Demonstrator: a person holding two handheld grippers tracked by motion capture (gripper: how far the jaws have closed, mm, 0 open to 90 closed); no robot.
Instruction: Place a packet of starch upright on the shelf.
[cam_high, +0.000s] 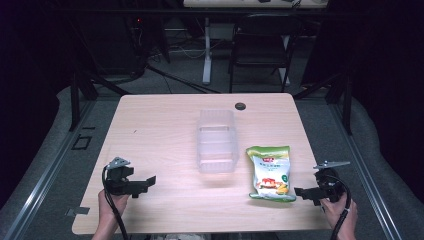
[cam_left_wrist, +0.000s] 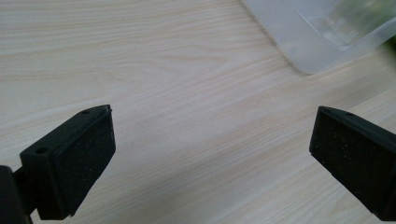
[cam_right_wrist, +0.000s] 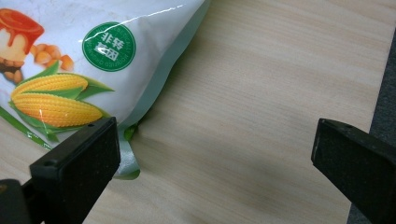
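Observation:
A white and green snack bag (cam_high: 270, 172) with a corn picture lies flat on the wooden table (cam_high: 160, 135), right of a clear plastic box (cam_high: 216, 141). My right gripper (cam_high: 305, 193) hovers by the bag's near right corner, jaws wide open and nothing between them. In the right gripper view the bag (cam_right_wrist: 88, 60) lies at upper left, its corner just beside the left jaw, and my gripper (cam_right_wrist: 215, 158) has bare wood between its jaws. My left gripper (cam_high: 145, 182) is open at the table's near left. In the left gripper view a corner of the box (cam_left_wrist: 327, 32) sits ahead of the open gripper (cam_left_wrist: 210, 154).
A dark round cable port (cam_high: 240, 106) sits near the table's far edge. The table's right edge (cam_right_wrist: 373, 107) runs close to my right gripper. A black chair (cam_high: 262, 45) and a white desk leg (cam_high: 206, 50) stand beyond the table.

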